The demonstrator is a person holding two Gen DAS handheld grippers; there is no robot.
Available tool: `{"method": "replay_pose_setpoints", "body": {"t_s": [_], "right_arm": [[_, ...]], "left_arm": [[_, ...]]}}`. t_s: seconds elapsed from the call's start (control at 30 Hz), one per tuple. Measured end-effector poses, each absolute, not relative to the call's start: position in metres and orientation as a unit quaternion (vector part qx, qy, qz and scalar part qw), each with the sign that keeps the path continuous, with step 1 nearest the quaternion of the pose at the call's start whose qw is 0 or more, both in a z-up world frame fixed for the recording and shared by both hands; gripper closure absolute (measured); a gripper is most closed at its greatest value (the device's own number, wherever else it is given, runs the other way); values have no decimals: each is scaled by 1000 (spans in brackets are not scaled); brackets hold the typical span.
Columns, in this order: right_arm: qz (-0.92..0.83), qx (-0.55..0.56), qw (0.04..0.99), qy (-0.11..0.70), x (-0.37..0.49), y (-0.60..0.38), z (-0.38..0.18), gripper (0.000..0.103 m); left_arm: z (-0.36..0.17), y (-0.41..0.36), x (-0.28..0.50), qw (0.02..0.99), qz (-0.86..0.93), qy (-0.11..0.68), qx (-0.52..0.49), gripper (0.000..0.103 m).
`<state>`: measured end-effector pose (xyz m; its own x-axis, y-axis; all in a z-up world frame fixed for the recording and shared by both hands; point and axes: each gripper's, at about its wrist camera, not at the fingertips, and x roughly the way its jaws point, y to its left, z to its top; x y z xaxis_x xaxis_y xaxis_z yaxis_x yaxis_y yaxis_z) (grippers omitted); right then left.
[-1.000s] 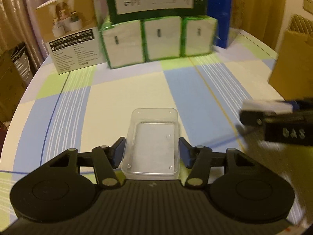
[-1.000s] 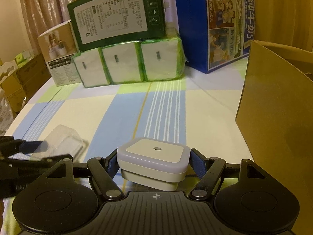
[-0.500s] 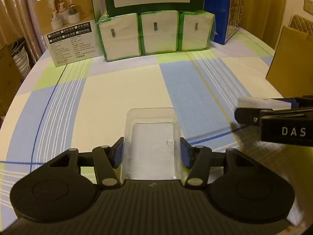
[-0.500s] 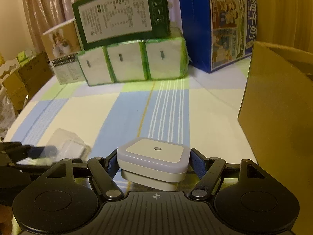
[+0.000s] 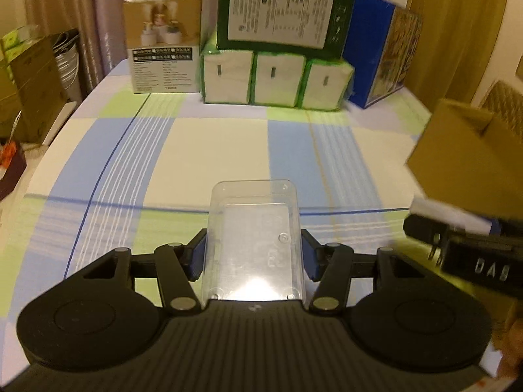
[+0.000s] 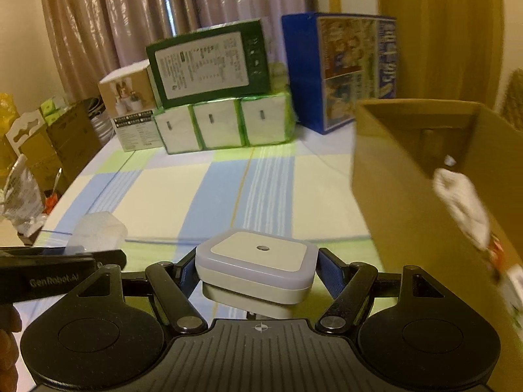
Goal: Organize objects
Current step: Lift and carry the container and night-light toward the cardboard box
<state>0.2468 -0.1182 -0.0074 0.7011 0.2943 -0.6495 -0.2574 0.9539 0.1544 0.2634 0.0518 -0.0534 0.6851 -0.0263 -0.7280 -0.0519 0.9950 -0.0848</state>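
Observation:
My left gripper (image 5: 253, 254) is shut on a clear plastic tray (image 5: 253, 228), held above the checked tablecloth (image 5: 202, 150). My right gripper (image 6: 256, 272) is shut on a white square night light (image 6: 258, 261), also lifted off the table. In the left wrist view the right gripper (image 5: 464, 245) shows at the right edge with the white night light (image 5: 451, 217) in it. In the right wrist view the left gripper (image 6: 62, 269) shows at the left with the clear tray (image 6: 99, 232). An open cardboard box (image 6: 421, 183) stands to the right, with white items inside.
At the table's far end stand green-wrapped tissue packs (image 5: 274, 78), a green carton (image 5: 284, 26) on top, a brown product box (image 5: 163, 45) at left and a blue carton (image 5: 379, 62) at right. Cardboard boxes (image 6: 59, 140) sit off the table's left side.
Both grippers have risen with their loads and both views now tilt higher. The open cardboard box's inside has come into the right wrist view.

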Motion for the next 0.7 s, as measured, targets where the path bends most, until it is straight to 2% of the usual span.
{"method": "replay_pose_setpoints", "body": {"t_s": [0.4, 0.7], "right_arm": [[162, 52, 929, 328, 132, -166, 74, 32], [144, 55, 936, 315, 74, -211, 97, 32]], "left_arm": [[19, 2, 150, 928, 3, 367, -63, 52], [45, -30, 85, 930, -4, 360, -79, 52]]}}
